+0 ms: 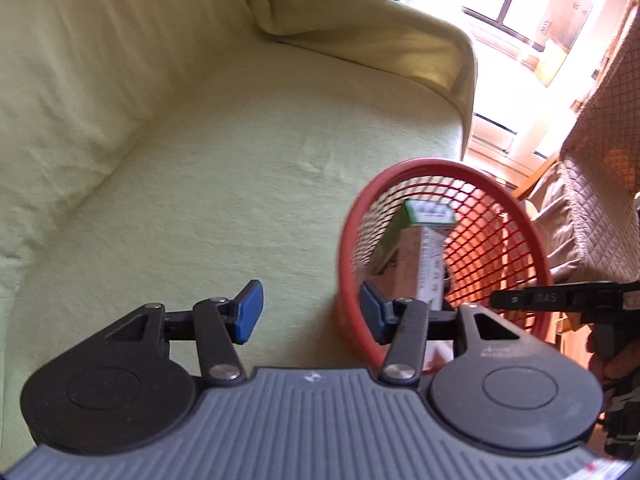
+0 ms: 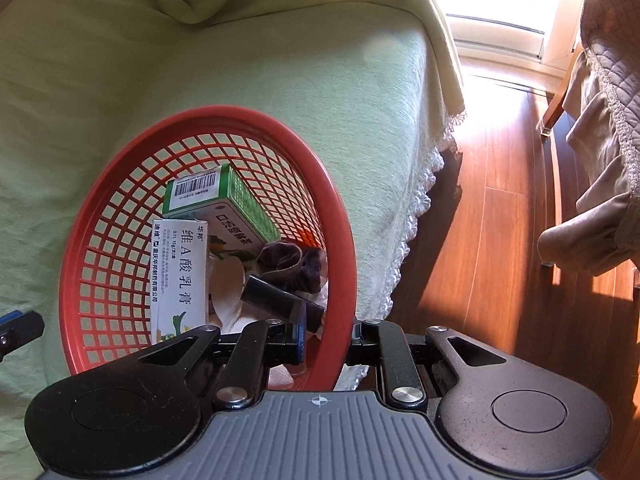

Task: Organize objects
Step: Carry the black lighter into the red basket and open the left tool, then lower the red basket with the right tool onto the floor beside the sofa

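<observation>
2 medicine boxes (image 2: 188, 264) in red mesh basket (image 2: 132, 184) on sofa (image 2: 280, 80)

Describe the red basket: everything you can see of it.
The red basket is round, of plastic as it looks, with a thick smooth rim and open lattice walls. It sits tilted on the green sofa cover near its edge. Inside are a green box, a white box, a dark cloth and a black item. The right gripper has its jaws shut on the rim.

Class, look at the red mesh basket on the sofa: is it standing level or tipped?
Tipped. The red basket shows its opening sideways, rim gripped by the right tongs; boxes lean inside.
</observation>
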Motion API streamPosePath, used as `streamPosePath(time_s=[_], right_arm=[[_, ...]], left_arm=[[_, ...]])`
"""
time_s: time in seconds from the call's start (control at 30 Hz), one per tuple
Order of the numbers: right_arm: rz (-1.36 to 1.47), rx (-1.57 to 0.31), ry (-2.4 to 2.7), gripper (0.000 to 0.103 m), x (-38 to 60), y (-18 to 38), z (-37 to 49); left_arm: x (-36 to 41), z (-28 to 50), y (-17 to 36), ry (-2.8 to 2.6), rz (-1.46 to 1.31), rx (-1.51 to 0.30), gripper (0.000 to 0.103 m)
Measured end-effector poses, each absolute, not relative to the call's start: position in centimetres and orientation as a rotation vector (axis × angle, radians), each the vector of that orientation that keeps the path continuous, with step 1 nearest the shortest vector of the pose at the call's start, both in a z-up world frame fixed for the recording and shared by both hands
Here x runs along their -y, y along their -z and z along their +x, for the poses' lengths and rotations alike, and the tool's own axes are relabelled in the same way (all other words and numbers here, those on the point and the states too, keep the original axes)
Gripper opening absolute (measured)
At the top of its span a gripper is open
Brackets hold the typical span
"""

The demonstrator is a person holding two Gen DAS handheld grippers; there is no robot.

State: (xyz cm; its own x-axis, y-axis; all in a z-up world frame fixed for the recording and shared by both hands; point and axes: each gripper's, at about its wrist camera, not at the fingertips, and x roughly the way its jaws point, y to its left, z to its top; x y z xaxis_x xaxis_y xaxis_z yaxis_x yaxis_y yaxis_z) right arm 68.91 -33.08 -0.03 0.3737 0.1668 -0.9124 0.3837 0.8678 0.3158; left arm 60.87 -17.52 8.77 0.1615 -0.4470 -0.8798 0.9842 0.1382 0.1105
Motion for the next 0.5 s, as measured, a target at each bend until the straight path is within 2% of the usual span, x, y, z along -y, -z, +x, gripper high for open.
streamPosePath(time_s=[0.03, 0.07, 0.5], right_arm=[[0.545, -1.192, 0.15, 0.013, 33.2, 0.1, 68.8], [0.552, -1.189, 0.158, 0.006, 33.4, 0.0, 68.7], [0.695, -1.159, 0.172, 0.006, 36.7, -1.1, 66.0]], left_arm=[[17.0, 61.7, -8.7, 1.186, 0.845, -0.813, 0.049], [16.4, 62.5, -8.5, 1.153, 0.843, -0.815, 0.049], [7.6, 64.3, -7.1, 0.975, 0.793, -0.901, 0.05]])
